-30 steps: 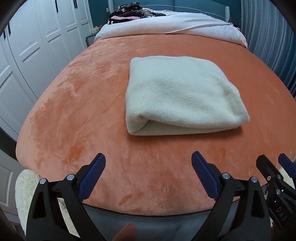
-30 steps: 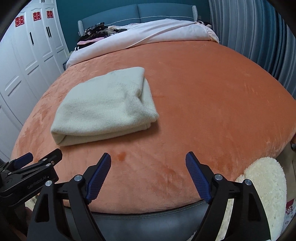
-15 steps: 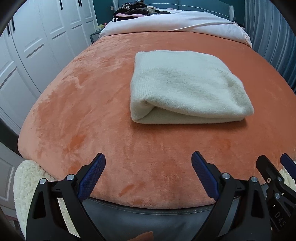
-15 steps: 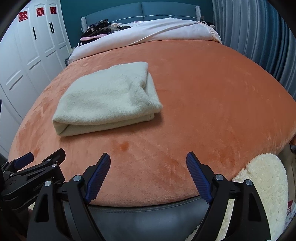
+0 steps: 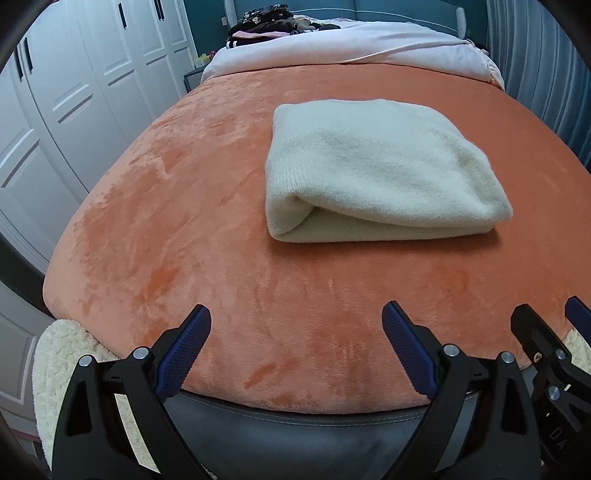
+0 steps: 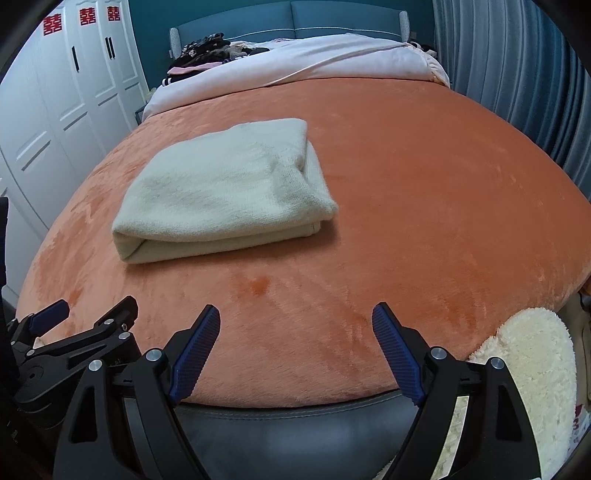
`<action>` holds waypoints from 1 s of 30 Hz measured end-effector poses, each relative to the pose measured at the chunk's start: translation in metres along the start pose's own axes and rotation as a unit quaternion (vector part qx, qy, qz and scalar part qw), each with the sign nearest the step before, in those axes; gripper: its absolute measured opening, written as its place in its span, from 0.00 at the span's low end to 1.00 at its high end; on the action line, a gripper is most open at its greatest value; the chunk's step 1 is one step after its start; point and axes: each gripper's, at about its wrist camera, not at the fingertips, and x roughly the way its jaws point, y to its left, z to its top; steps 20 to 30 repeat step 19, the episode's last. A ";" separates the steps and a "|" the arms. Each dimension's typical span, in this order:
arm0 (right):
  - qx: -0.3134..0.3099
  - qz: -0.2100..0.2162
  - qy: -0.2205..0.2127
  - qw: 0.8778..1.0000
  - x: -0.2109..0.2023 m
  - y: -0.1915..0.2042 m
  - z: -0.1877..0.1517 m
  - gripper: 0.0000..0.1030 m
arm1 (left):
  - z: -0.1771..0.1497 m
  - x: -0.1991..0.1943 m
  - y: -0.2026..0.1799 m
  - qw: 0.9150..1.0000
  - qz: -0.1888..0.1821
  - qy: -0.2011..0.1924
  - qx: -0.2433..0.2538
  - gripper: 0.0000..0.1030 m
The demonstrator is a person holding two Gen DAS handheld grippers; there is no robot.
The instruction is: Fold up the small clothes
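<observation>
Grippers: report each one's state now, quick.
Left gripper: open, holding nothing.
Right gripper: open, holding nothing.

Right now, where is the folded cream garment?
The folded cream garment lies on the orange blanket, right of centre in the left wrist view and left of centre in the right, beyond both open tools, touching neither.

Orange blanket (image 5: 221, 229), white wardrobe (image 5: 92, 81), fluffy rug (image 6: 535, 369)

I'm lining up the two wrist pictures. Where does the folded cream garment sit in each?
Left wrist: the folded cream garment lies right of centre.
Right wrist: it lies left of centre.
Shared landmark: the dark clothes pile at the bed's far end.
</observation>
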 end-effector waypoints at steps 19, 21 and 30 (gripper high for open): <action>0.014 -0.002 0.003 1.000 0.000 -0.004 0.002 0.80 | 0.000 -0.002 0.000 1.000 -0.009 0.006 -0.007 0.86; 0.014 -0.002 0.003 1.000 0.000 -0.004 0.002 0.80 | 0.000 -0.002 0.000 1.000 -0.009 0.006 -0.007 0.86; 0.014 -0.002 0.003 1.000 0.000 -0.004 0.002 0.80 | 0.000 -0.002 0.000 1.000 -0.009 0.006 -0.007 0.86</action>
